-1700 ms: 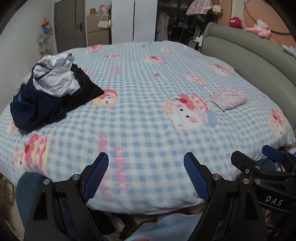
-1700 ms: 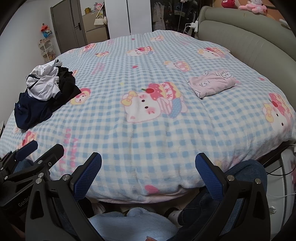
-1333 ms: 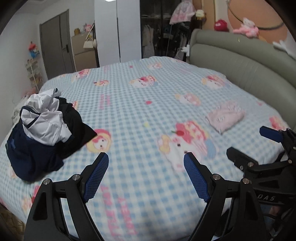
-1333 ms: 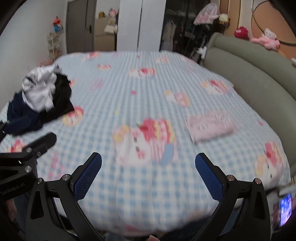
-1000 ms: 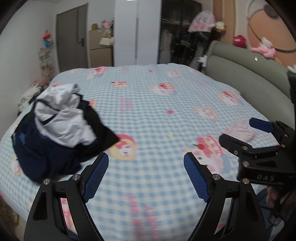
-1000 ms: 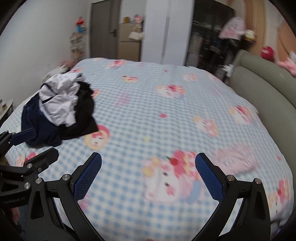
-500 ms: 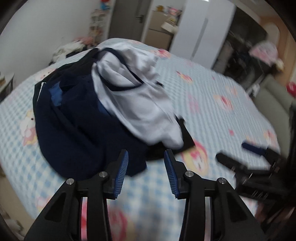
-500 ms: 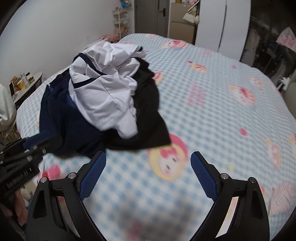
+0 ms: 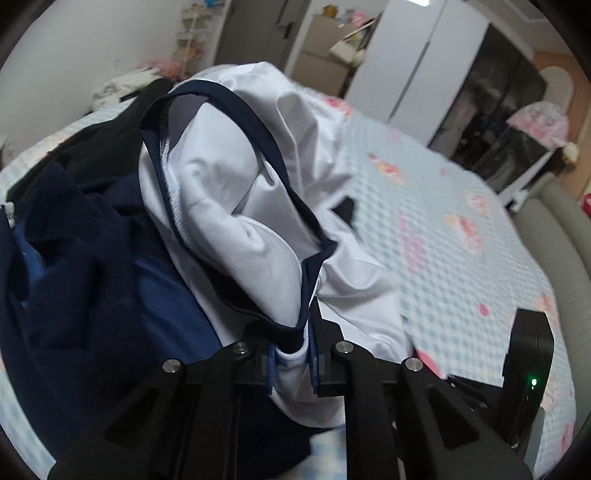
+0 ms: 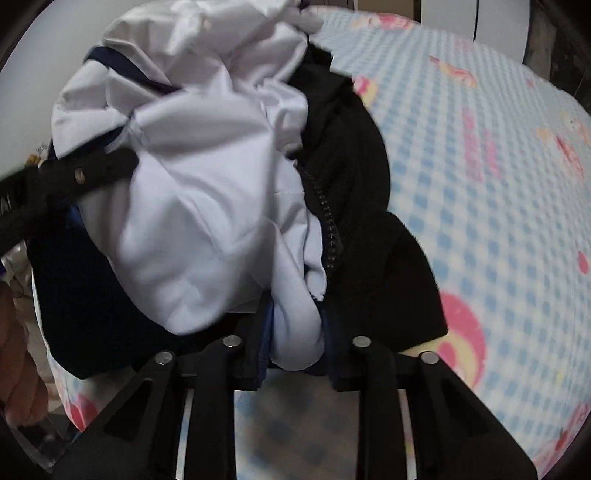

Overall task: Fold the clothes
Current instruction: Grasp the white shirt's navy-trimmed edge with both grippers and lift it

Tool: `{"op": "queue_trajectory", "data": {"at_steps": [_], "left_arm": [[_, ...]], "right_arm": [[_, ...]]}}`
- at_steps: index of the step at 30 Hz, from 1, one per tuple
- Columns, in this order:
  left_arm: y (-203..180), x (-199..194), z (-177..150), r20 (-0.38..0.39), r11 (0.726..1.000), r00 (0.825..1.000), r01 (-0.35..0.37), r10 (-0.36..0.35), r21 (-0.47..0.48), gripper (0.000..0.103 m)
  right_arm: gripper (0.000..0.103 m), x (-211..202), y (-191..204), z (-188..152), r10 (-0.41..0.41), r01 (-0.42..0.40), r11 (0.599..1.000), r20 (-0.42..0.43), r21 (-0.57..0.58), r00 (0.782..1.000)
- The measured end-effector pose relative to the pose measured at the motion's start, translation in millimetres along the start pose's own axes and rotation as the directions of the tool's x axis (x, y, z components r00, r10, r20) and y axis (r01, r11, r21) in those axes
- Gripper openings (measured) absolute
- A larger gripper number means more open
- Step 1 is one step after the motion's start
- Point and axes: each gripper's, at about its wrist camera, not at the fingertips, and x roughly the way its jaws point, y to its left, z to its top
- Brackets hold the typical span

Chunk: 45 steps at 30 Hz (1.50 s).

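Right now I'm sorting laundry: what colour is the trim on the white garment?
Dark navy trim edges the white garment; clearest in the left wrist view.

The white garment (image 9: 236,206) lies atop the dark clothes (image 9: 85,266), heaped on the bed's blanket (image 9: 443,258).

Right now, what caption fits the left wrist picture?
Left gripper pinches the white garment atop dark clothes on the checkered blanket.

Blue-white check blanket (image 9: 454,266) w/ pink cartoon prints spreads ahead & right of the claw. Far ahead: white wardrobe (image 9: 413,62), grey door (image 9: 255,33), cardboard box (image 9: 321,59). Far right: grey padded headboard (image 9: 561,229). Dark open closet (image 9: 495,110) btwn wardrobe & headboard.
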Motion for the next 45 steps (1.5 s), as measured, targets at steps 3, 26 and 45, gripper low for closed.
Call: {"op": "queue_trajectory", "data": {"at_steps": [3,26,45], "left_arm": [[-9.8,-8.6,-14.0,-0.021,0.998,0.997,0.068,-0.068,-0.014,0.012],[-278.2,-73.0,-297.5,-0.479,0.777,0.762,0.587,-0.436,0.228,0.022],[-182.0,-80.0,-244.4,-0.243,0.981,0.968,0.11,-0.069,0.16,0.035]], "right_arm": [[0.007,-23.8,-1.9,-9.5,-0.039,0.041,0.999,0.059,-0.031,0.997],[0.019,-279.6,-218.5,-344.7,-0.391,0.316,0.812,0.055,0.492,0.919],[0.05,-197.9,-161.0,-347.0,-0.347,0.314,0.87,0.021,0.381,0.937]]}}
